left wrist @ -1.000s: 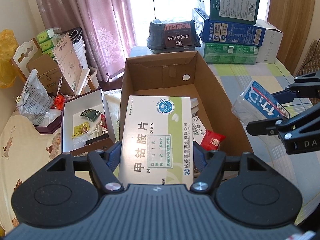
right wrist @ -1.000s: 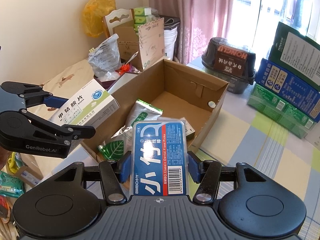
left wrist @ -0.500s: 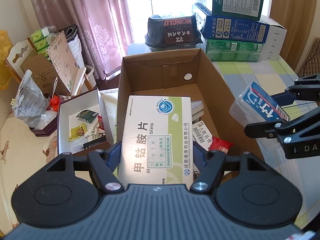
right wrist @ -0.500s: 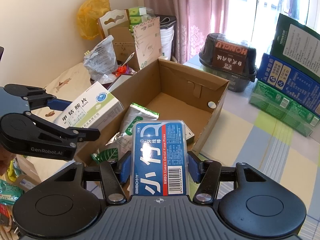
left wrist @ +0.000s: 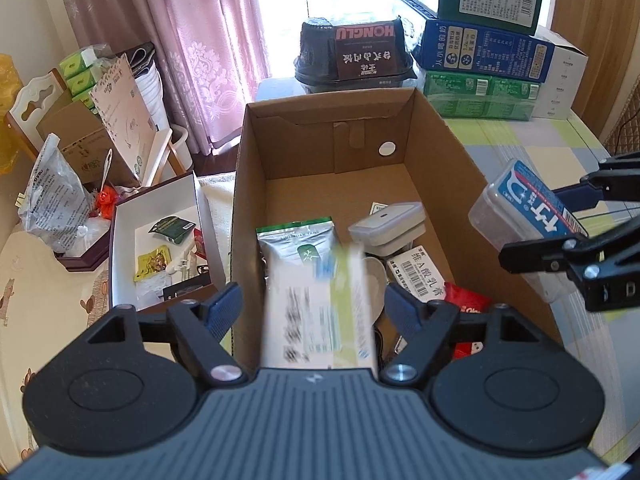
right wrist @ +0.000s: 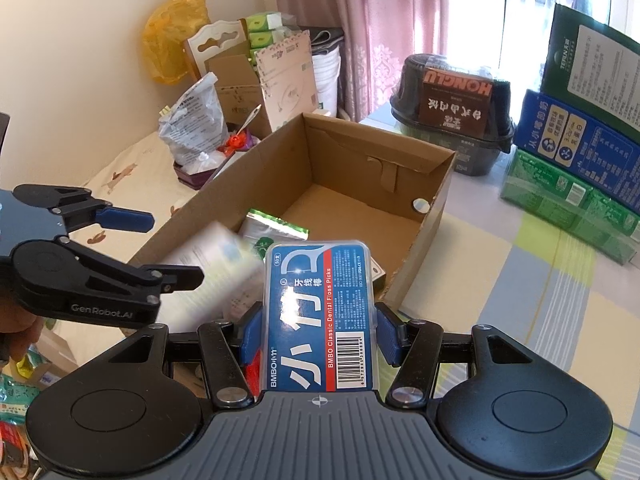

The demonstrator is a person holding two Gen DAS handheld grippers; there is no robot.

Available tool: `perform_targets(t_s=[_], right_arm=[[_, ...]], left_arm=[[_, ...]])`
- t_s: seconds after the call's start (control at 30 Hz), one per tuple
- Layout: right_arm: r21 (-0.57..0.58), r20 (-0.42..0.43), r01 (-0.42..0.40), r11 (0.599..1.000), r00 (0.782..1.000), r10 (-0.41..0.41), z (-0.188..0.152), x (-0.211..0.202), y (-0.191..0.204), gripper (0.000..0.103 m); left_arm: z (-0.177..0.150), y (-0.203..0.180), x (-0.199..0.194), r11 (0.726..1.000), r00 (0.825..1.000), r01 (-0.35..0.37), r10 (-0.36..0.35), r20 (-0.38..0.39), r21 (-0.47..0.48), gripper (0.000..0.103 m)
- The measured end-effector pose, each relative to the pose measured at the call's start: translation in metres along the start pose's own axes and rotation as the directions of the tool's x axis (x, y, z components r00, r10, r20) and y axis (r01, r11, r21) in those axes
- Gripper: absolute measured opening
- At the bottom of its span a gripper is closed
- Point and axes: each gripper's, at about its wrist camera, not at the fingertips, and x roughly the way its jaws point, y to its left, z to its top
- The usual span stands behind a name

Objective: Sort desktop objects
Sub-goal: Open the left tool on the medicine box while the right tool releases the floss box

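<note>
Over the open cardboard box (left wrist: 248,184) (right wrist: 428,240), my left gripper (left wrist: 314,300) (right wrist: 168,246) has its jaws opening. A white and green medicine carton (left wrist: 316,312) (right wrist: 212,268), motion-blurred, drops between them, clear of both pads. My right gripper (right wrist: 320,320) (left wrist: 544,224) is shut on a blue dental floss pick case (right wrist: 320,312) (left wrist: 520,216) and hovers by the box's right wall. Inside the box lie a silver-green pouch (left wrist: 296,240), a small white case (left wrist: 388,228), a labelled carton (left wrist: 420,272) and a red packet (left wrist: 468,300).
A white open tray box (left wrist: 156,248) with small packets sits left of the cardboard box. Behind it stand a black HONGLU container (left wrist: 356,56) and stacked cartons (left wrist: 488,48). A plastic bag (left wrist: 52,208) and clutter fill the far left. Checked tablecloth (right wrist: 520,264) lies to the right.
My left jaws have widened and let go of the medicine carton, which now falls blurred into the box. Both grippers came lower and closer over the box. The right grip is unchanged.
</note>
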Motion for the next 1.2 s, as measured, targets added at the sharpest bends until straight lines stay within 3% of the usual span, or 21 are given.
perform_targets(t_s=[0.7,0.83,0.87,0.9,0.93,1.2], right_arm=[[0.028,0.021,-0.038,0.999,0.999,0.037,0.014,0.004,0.012,0.054],[0.074,0.055,-0.078,0.994,0.996,0.074,0.019,0.003,0.010,0.054],[0.091,0.064,-0.082,0.992,0.995,0.076,0.021,0.004,0.007,0.058],[0.112,0.072,-0.077,0.991,0.995,0.069,0.022,0.004,0.004,0.072],[0.125,0.081,-0.078,0.989,0.994,0.068,0.023,0.004,0.002,0.076],[0.136,0.062,-0.034,0.990,0.998,0.026,0.014,-0.004,-0.010,0.077]], left_arm=[[-0.018,0.006,-0.012,1.000,1.000,-0.017,0.017,-0.010,0.013,0.075],[-0.020,0.007,-0.013,1.000,1.000,-0.020,0.020,-0.012,0.011,0.075],[-0.020,0.007,-0.014,1.000,1.000,-0.019,0.020,-0.012,0.010,0.075],[-0.020,0.008,-0.014,1.000,1.000,-0.020,0.020,-0.013,0.009,0.075],[-0.021,0.008,-0.015,1.000,1.000,-0.020,0.021,-0.013,0.008,0.075],[-0.026,0.006,-0.020,1.000,1.000,-0.019,0.019,-0.006,0.007,0.081]])
